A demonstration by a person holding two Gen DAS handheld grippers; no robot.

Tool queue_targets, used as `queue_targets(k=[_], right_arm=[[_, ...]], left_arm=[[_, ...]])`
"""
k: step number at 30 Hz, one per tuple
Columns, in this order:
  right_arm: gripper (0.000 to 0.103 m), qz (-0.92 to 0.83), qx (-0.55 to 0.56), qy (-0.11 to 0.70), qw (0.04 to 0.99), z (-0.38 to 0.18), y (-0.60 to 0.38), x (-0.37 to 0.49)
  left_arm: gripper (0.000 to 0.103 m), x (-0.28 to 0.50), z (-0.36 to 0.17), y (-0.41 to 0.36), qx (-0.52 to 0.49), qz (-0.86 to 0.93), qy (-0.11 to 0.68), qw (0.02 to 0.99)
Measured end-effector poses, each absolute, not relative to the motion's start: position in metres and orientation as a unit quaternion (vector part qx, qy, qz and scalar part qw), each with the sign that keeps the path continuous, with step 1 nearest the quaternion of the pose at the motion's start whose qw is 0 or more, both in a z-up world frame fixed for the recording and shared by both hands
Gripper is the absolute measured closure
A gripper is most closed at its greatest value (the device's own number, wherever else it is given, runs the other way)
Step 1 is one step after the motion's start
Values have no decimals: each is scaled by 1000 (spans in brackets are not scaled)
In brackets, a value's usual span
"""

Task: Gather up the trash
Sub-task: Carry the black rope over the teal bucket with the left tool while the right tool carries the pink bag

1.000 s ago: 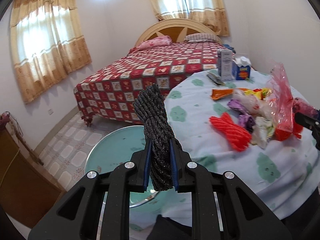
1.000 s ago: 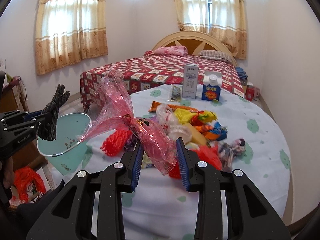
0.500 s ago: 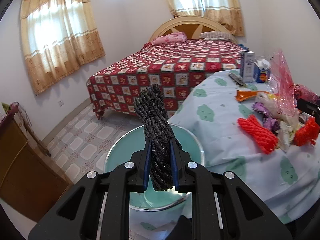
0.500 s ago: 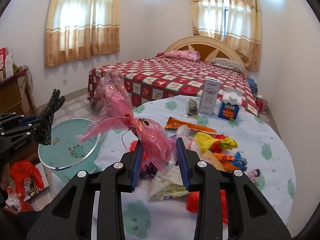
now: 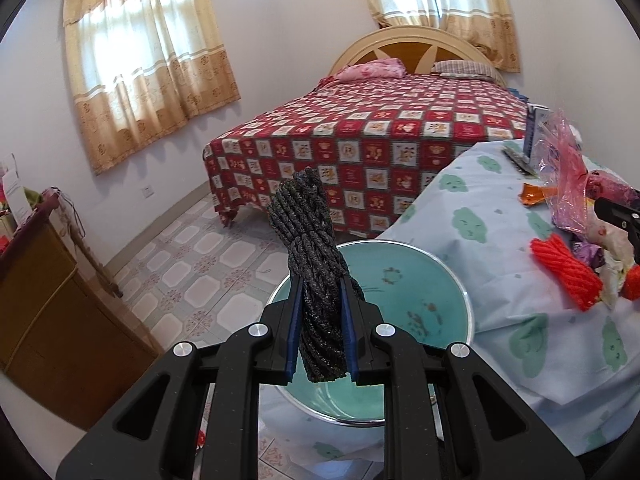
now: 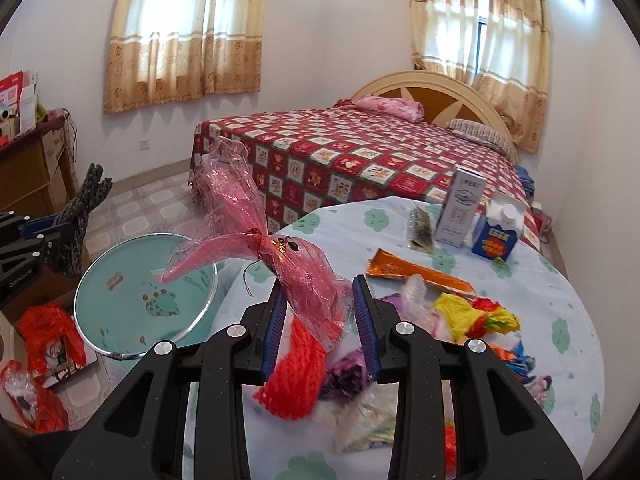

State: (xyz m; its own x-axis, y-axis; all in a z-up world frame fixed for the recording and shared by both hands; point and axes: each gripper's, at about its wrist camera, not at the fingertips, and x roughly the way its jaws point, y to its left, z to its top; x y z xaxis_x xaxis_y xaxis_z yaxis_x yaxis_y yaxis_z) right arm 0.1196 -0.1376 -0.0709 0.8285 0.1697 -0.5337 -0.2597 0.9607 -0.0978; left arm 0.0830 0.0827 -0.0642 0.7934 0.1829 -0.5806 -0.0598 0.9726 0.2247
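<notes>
My left gripper (image 5: pixel 320 300) is shut on a bundle of black braided rope (image 5: pixel 310 240) and holds it upright over a teal basin (image 5: pixel 404 292) that stands beside the table. My right gripper (image 6: pixel 320 300) is shut on a crinkled pink plastic wrapper (image 6: pixel 312 280) and holds it above the table's left edge; the wrapper's tail (image 6: pixel 228 196) points toward the basin (image 6: pixel 136 300). The left gripper with the rope (image 6: pixel 76 224) shows at the left of the right wrist view. A red net bundle (image 6: pixel 296 364), an orange wrapper (image 6: pixel 416 272) and several other scraps lie on the table.
The round table has a pale blue cloth (image 6: pixel 520 288). A tall grey carton (image 6: pixel 460 208) and a blue milk carton (image 6: pixel 498 232) stand at its far side. A bed with a red checked cover (image 5: pixel 380 144) is behind. A wooden cabinet (image 5: pixel 48 312) stands at the left. Red bags (image 6: pixel 44 336) lie on the floor.
Both grippers have swung left, away from the table's middle and toward the basin. The rope now hangs over the basin; the pink wrapper is nearer the table's left edge. Both grips are unchanged.
</notes>
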Motion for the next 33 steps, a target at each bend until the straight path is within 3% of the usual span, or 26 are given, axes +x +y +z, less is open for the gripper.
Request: queue_targets(k=[33], right_arm=[[68, 164, -150, 298, 928, -94, -60, 148]], left_arm=[[83, 96, -74, 123, 80, 100, 337, 933]])
